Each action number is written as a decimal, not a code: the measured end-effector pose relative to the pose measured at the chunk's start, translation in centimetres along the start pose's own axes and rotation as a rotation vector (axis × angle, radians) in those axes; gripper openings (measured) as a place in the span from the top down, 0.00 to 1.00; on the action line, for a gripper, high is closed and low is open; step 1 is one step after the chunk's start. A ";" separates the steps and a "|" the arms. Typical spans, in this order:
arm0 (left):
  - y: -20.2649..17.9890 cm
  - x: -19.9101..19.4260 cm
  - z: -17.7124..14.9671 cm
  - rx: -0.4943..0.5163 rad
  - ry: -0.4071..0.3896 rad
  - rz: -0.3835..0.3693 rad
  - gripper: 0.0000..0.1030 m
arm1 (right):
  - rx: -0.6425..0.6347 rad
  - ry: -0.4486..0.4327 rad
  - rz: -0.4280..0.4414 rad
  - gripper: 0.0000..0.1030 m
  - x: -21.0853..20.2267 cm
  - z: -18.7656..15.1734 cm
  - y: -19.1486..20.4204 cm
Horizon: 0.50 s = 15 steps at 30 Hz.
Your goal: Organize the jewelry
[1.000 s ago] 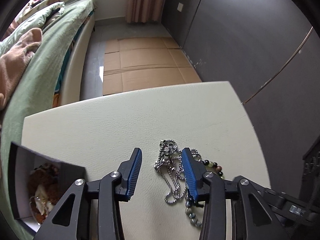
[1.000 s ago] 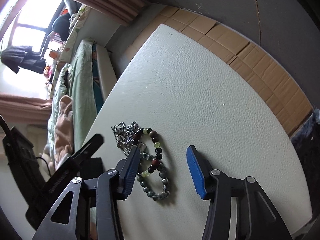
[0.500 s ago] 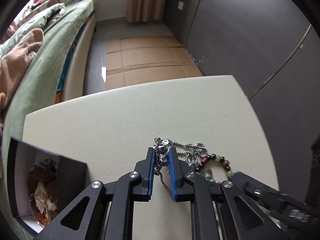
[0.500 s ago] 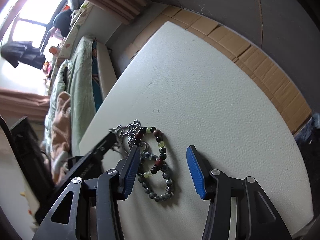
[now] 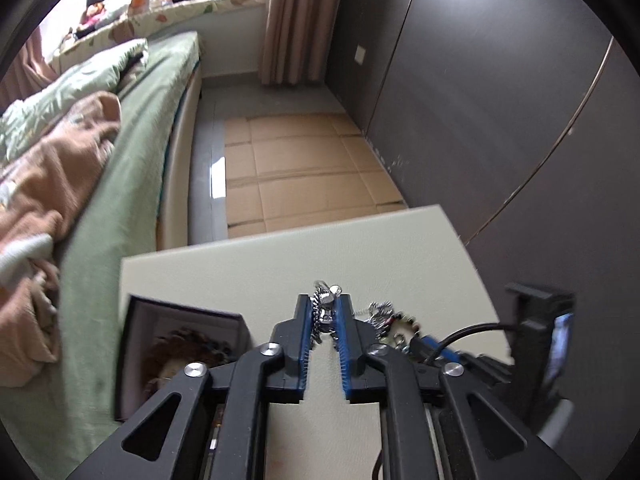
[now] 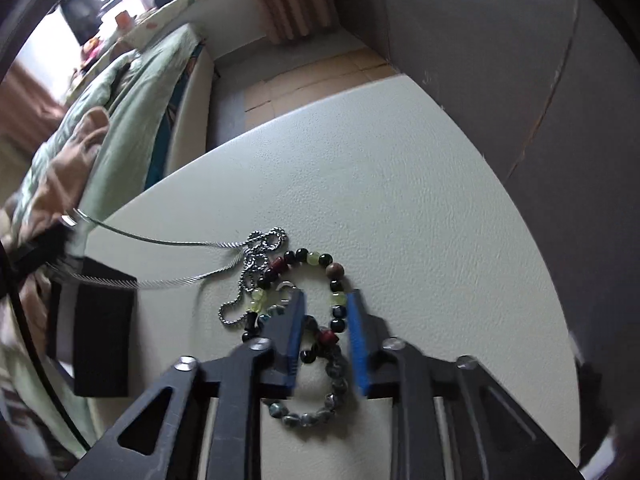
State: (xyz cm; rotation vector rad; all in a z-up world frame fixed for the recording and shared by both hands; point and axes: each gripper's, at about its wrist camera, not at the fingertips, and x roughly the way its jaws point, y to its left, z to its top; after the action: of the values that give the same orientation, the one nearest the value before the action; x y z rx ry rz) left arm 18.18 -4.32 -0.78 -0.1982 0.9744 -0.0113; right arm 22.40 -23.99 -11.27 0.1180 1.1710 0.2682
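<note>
My left gripper [image 5: 324,308] is shut on a silver chain necklace [image 5: 325,314] and holds it lifted above the white table [image 5: 240,280]. In the right wrist view the chain [image 6: 176,244] stretches taut to the left, its far end still tangled with the beaded bracelets [image 6: 316,260] on the table [image 6: 400,200]. My right gripper [image 6: 325,304] is partly closed around the bracelets, its fingers on either side of the bead loops; a grey stone bracelet [image 6: 316,412] lies just below. An open dark jewelry box [image 5: 176,344] with brown beads inside stands left of my left gripper.
The box also shows as a dark block in the right wrist view [image 6: 100,328] at the table's left edge. A bed with green bedding [image 5: 120,140] runs along the left. Cardboard [image 5: 300,176] covers the floor beyond the table. A dark wall [image 5: 500,80] is on the right.
My left gripper closed on the silver chain and lifted it up and left, pulling it taut. My right gripper moved onto the bracelets and narrowed its fingers around them.
</note>
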 end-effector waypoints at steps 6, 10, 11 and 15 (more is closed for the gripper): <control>0.4 -5.0 2.0 0.017 -0.080 -0.003 1.00 | 0.085 0.014 0.180 0.91 -0.9 0.1 -1.6; 0.2 -8.6 2.8 0.043 -0.154 0.006 1.00 | 0.124 -0.025 0.259 0.91 -2.5 0.3 -2.8; 0.0 -9.5 3.0 0.050 -0.170 0.004 1.00 | 0.137 -0.034 0.292 0.91 -3.0 0.4 -3.0; -0.7 -10.7 3.5 0.075 -0.181 -0.007 1.00 | 0.173 -0.076 0.363 0.91 -4.6 0.3 -3.7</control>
State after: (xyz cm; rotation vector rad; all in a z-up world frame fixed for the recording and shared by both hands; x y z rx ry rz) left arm 15.13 -3.40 10.03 -0.1307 0.7920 -0.0358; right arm 21.53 -28.83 -7.87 0.4911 1.0918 0.4769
